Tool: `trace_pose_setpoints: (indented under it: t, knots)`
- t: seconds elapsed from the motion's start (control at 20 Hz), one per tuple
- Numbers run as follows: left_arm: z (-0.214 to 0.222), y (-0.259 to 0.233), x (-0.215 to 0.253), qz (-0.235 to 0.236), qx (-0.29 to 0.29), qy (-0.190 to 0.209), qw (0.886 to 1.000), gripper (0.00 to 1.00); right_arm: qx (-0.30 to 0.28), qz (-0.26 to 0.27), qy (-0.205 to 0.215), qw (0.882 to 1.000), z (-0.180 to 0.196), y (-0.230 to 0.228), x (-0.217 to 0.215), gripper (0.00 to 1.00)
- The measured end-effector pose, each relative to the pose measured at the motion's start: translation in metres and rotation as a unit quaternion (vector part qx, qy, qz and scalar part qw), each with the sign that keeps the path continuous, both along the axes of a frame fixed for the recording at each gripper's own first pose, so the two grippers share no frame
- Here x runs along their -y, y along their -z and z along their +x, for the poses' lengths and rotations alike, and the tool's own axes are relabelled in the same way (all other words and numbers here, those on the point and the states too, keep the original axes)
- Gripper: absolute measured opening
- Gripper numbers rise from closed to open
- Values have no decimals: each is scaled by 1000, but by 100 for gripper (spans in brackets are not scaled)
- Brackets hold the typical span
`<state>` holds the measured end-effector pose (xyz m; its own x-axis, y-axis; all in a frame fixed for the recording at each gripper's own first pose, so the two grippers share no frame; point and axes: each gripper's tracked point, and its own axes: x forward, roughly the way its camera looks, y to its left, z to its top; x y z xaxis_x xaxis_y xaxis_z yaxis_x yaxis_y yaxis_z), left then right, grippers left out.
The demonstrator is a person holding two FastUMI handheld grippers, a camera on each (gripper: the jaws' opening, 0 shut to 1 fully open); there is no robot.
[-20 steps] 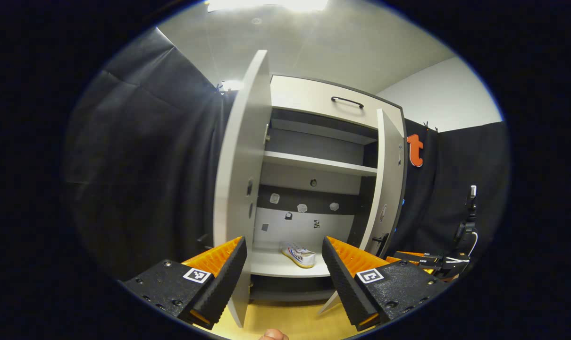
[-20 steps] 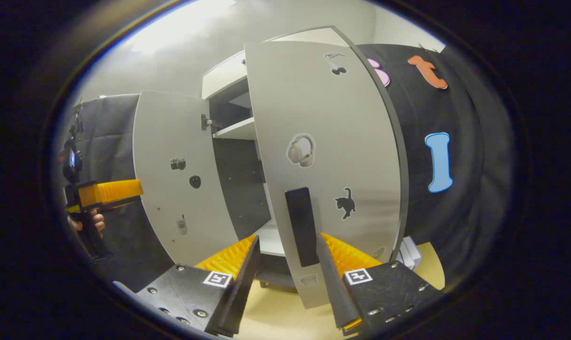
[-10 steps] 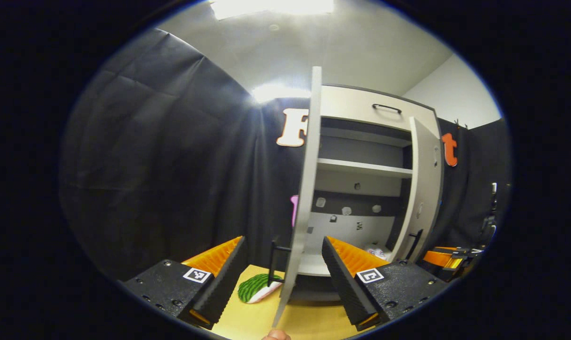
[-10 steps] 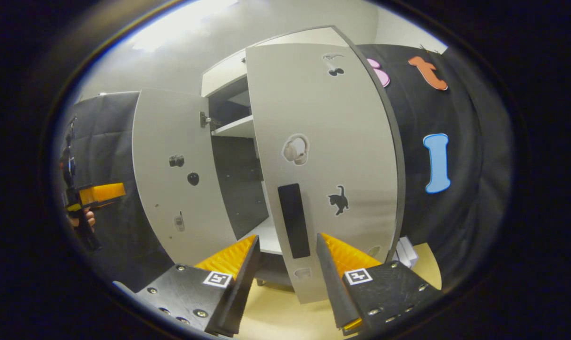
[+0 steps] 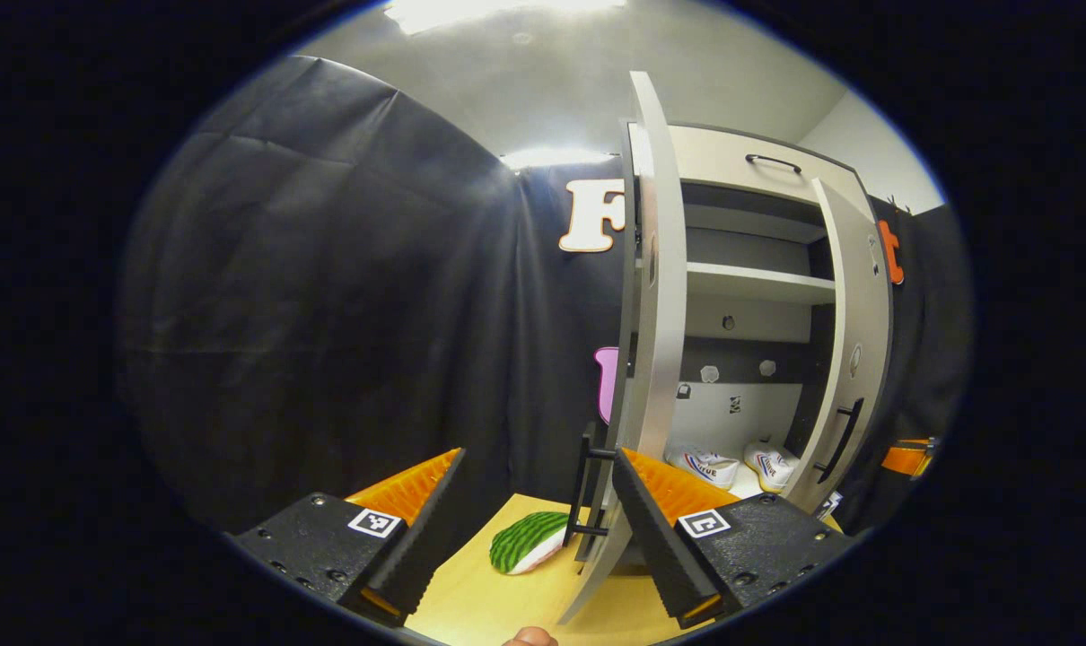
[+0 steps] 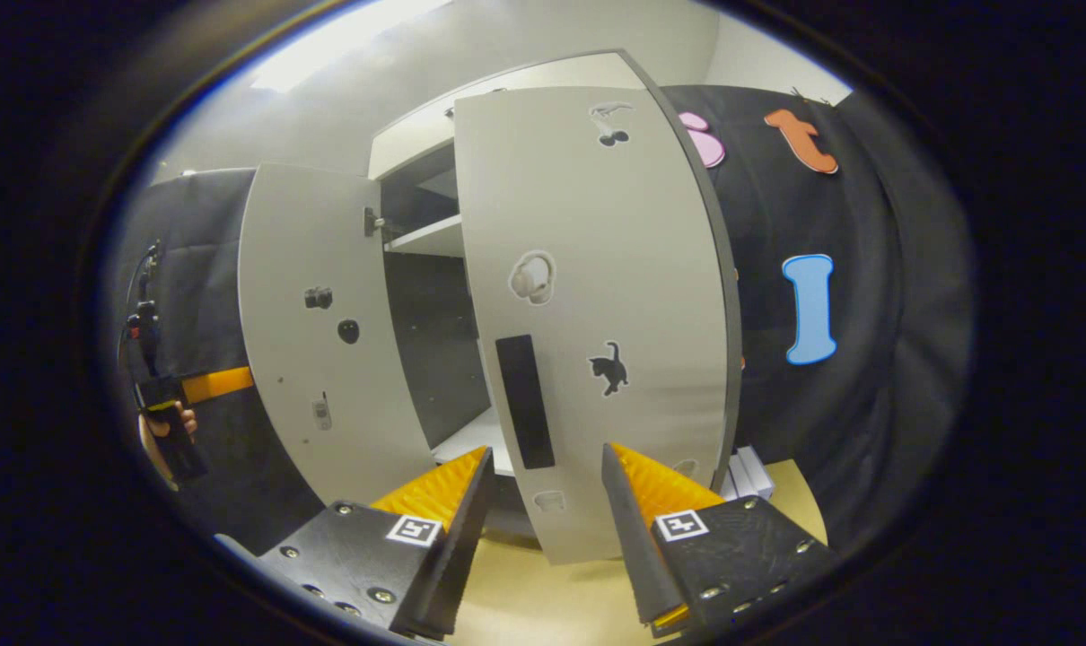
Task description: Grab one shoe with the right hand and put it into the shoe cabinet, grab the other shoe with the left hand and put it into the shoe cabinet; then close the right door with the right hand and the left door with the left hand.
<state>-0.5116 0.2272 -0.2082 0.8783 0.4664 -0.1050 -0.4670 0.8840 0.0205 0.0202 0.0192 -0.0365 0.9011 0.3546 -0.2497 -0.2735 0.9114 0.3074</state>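
In the left gripper view, two white shoes point(image 5: 705, 467) point(image 5: 770, 462) lie side by side on the bottom shelf of the shoe cabinet point(image 5: 758, 283). Its left door point(image 5: 655, 296) stands edge-on in front of me, with its black handle point(image 5: 588, 484) just inside the right finger of my open left gripper point(image 5: 538, 459). The right door point(image 5: 853, 359) stands ajar farther right. In the right gripper view, my open right gripper point(image 6: 547, 453) faces the outer face of the right door point(image 6: 597, 296), and the black handle point(image 6: 523, 402) is just above its fingertips. Neither gripper holds anything.
A watermelon-patterned thing point(image 5: 527, 541) lies on the wooden floor point(image 5: 471, 592) beside the left door. A white box point(image 6: 745, 471) sits at the cabinet's right side. A hand point(image 6: 162, 440) holds the left gripper point(image 6: 193, 386) beyond the open left door point(image 6: 319, 332). Black cloth walls surround the cabinet.
The left gripper has swung round from the cabinet's inside to the left door's outer side, next to its handle. In the right gripper view, the right door and its handle have drifted left.
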Motion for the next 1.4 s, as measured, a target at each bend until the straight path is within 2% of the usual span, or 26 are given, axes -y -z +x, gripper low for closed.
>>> trace_pose_setpoints:
  t: [0.05,0.1,0.15,0.2,0.25,0.3,0.45,0.5,0.55,0.6,0.65,0.7,0.85,0.9,1.0,1.05,1.1,1.15,1.25,1.3,1.35,1.4]
  knots:
    - [2,6,-1,-5,-3,2,1000,97,0,-2,2,1000,1,1,2,67]
    - [4,6,-1,-5,-3,6,1000,96,0,-5,4,1000,1,1,4,71]
    - [10,5,-1,-3,1,11,1000,95,1,-7,6,1000,2,2,5,67]
    - [12,7,1,-4,-2,17,1000,94,1,-9,7,1000,2,2,6,68]
    - [13,8,4,-4,-1,21,1000,89,1,-11,8,1000,3,2,7,68]
    - [16,10,6,-3,-4,25,1000,94,1,-10,10,1000,3,2,7,68]
    - [17,10,9,-4,0,43,999,94,4,-7,11,1000,2,-1,5,68]
    - [19,10,15,-11,3,54,999,94,4,-13,12,1000,0,-1,6,72]
    - [22,10,24,-20,7,68,997,94,5,-25,19,1000,0,-2,11,67]
    - [24,10,33,-29,11,83,996,93,8,-33,25,999,-1,-3,16,72]
    - [28,13,45,-38,13,96,995,93,10,-35,27,999,-2,-4,18,67]
    - [33,14,56,-42,14,109,993,93,11,-33,27,999,-4,-5,18,72]
    - [53,17,87,-32,11,141,989,93,13,-33,33,999,-9,-10,21,67]
    - [58,18,96,-31,10,151,988,90,13,-33,35,999,-10,-9,22,67]
    - [73,22,115,-37,6,176,984,98,10,-35,42,998,-14,-7,26,67]
    - [78,23,128,-44,7,192,980,88,9,-36,46,998,-16,-7,28,71]
    - [83,24,142,-53,8,211,976,88,9,-37,51,998,-17,-7,32,72]
    - [88,24,151,-59,9,221,973,93,9,-36,57,998,-18,-8,36,72]
    - [98,24,158,-52,7,226,973,95,13,-35,69,997,-21,-12,44,68]
    - [101,23,161,-43,4,228,973,89,15,-35,75,996,-22,-14,48,68]
    - [104,23,162,-33,2,227,973,95,18,-37,82,996,-23,-17,53,67]
    - [107,21,163,-25,2,226,974,89,21,-38,89,995,-24,-19,58,67]
